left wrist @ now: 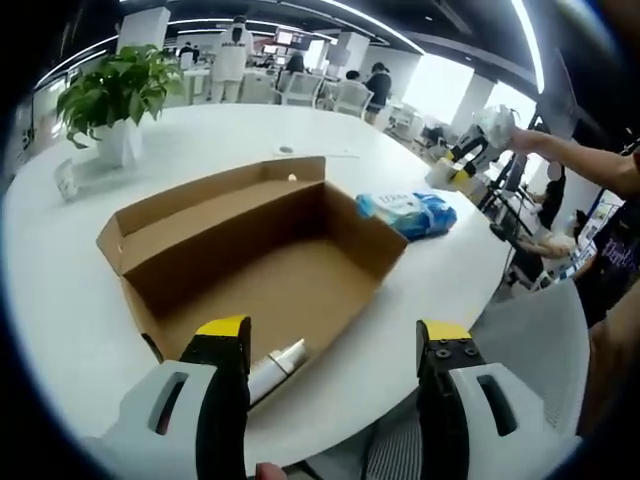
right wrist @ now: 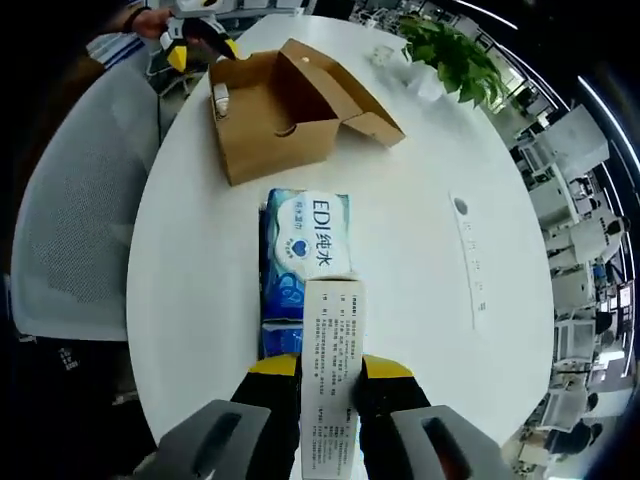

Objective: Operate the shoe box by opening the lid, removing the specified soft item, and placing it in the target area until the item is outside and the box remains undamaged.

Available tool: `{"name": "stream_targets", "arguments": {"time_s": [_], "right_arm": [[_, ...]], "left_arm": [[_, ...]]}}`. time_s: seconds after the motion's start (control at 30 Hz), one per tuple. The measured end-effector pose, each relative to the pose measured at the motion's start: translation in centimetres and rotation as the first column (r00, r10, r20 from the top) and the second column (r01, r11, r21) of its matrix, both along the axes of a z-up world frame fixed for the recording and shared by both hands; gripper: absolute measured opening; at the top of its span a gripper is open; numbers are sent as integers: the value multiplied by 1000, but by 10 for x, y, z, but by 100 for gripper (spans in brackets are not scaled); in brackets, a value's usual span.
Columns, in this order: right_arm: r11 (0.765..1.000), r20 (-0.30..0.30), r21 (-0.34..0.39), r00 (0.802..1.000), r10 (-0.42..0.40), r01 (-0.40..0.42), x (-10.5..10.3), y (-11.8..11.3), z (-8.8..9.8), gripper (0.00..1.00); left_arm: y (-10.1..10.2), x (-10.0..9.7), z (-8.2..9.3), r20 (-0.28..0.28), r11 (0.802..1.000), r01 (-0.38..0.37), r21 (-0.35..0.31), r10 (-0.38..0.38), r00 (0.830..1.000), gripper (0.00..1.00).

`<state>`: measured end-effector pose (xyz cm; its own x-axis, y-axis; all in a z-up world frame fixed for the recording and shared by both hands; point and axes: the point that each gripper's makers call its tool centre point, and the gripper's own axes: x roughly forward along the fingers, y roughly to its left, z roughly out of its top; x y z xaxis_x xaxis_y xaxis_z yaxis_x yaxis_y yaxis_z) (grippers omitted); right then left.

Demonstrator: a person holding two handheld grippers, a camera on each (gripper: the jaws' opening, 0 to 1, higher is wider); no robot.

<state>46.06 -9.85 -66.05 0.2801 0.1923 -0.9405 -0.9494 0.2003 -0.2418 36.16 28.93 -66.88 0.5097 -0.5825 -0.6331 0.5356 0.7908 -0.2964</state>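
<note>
Shoe box point(left wrist: 265, 262) of brown cardboard sits open on the round white worktop point(left wrist: 60, 300), its lid folded back toward the far side. Inside, at the near end, lies a white roll-like item point(left wrist: 278, 368), partly hidden behind the left gripper point(left wrist: 333, 345), whose yellow-tipped fingers point(left wrist: 224, 330) stand spread wide apart, grasping nothing, just before the box's near rim. Just beyond the box's right end lies a blue pack of wet wipes point(left wrist: 408, 213), flat on the worktop and close to the box's corner. A potted green plant point(left wrist: 115, 95) stands well apart at the far left of the worktop.

In the right gripper view the same pack of wet wipes point(right wrist: 305, 255) lies between the box point(right wrist: 275, 115) and the right gripper point(right wrist: 330, 372). That gripper's fingers point(right wrist: 275, 368) are clenched on a narrow white printed strip point(right wrist: 332, 380), which reaches forward over the near end of the pack. A grey chair point(right wrist: 85, 210) stands at the worktop's edge.
</note>
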Motion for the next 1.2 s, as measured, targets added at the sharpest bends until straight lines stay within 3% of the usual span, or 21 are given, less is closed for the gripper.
{"name": "stream_targets", "arguments": {"time_s": [0.7,1.2], "right_arm": [[1000,-33,-7,999,-5,5,37,-24,-31,17],[999,-67,-37,998,5,-8,57,-40,-58,17]], "left_arm": [[22,-8,-2,-26,997,-62,50,63,998,67],[23,-5,3,-25,995,-82,59,84,996,68]]}}
